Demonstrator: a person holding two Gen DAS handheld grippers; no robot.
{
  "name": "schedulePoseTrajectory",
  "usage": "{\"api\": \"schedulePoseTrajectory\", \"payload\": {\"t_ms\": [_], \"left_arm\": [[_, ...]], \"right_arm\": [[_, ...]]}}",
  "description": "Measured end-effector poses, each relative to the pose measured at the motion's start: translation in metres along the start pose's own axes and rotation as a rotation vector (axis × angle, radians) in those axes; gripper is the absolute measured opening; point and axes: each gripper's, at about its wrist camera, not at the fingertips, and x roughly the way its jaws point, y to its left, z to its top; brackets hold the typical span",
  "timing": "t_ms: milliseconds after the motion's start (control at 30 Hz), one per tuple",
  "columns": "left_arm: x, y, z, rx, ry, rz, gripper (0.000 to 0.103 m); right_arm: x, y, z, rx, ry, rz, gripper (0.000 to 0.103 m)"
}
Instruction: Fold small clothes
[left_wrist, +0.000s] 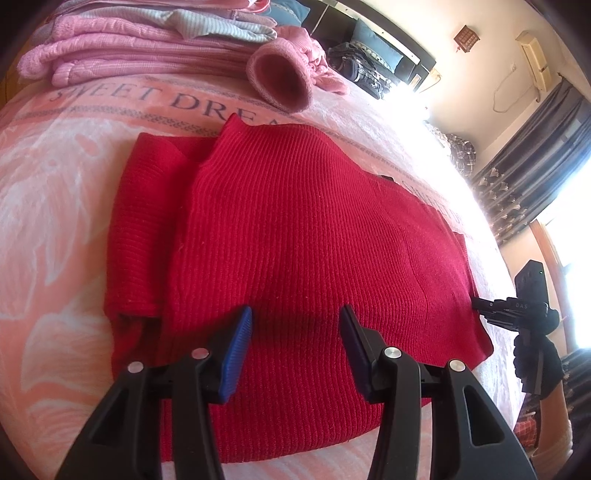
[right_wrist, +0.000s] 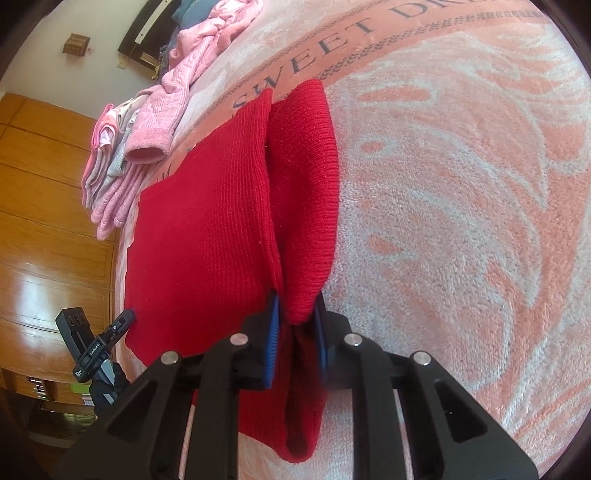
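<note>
While my right gripper (right_wrist: 295, 332) pinched the red sweater (left_wrist: 295, 229) sleeve (right_wrist: 306, 206) and left gripper (left_wrist: 295, 343) hung agape, ribbed knit risked slipping, skewing the fold.

One red sweater (left_wrist: 295, 229), one pink clothes pile (left_wrist: 147, 40), two tongs.

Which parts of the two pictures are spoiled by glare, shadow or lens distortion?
Left wrist view: window light burns out the bed's right edge beside the curtains; the open left gripper casts a shadow on the red sweater. Right wrist view: evenly lit, with glare only on the wooden floor; the fisheye bends the "SWEET" lettering, and black corners frame both.
</note>
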Motion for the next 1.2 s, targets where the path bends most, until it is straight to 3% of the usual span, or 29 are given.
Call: {"api": "schedulePoseTrajectory", "payload": {"t_ms": [533, 667, 767, 967, 1200], "left_arm": [[0.002, -0.007, -0.002, 0.038, -0.002, 0.025, 0.053], [0.002, -0.008, -0.002, 0.048, -0.001, 0.021, 0.054], [0.000, -0.003, -0.003, 0.022, 0.003, -0.007, 0.054], [-0.018, -0.002, -0.008, 0.069, -0.014, 0.020, 0.054], [-0.029, 0.024, -0.016, 0.017, -0.002, -0.023, 0.054]], "right_arm": [[0.003, -0.003, -0.005, 0.017, -0.025, 0.013, 0.016], [0.001, 0.005, -0.006, 0.048, -0.023, -0.046, 0.015], [-0.006, 0.035, 0.002, 0.011, -0.001, -0.137, 0.014], [-0.019, 0.136, 0.017, -0.135, -0.013, -0.189, 0.014], [0.038, 0.255, -0.004, -0.343, 0.051, -0.219, 0.014]]}}
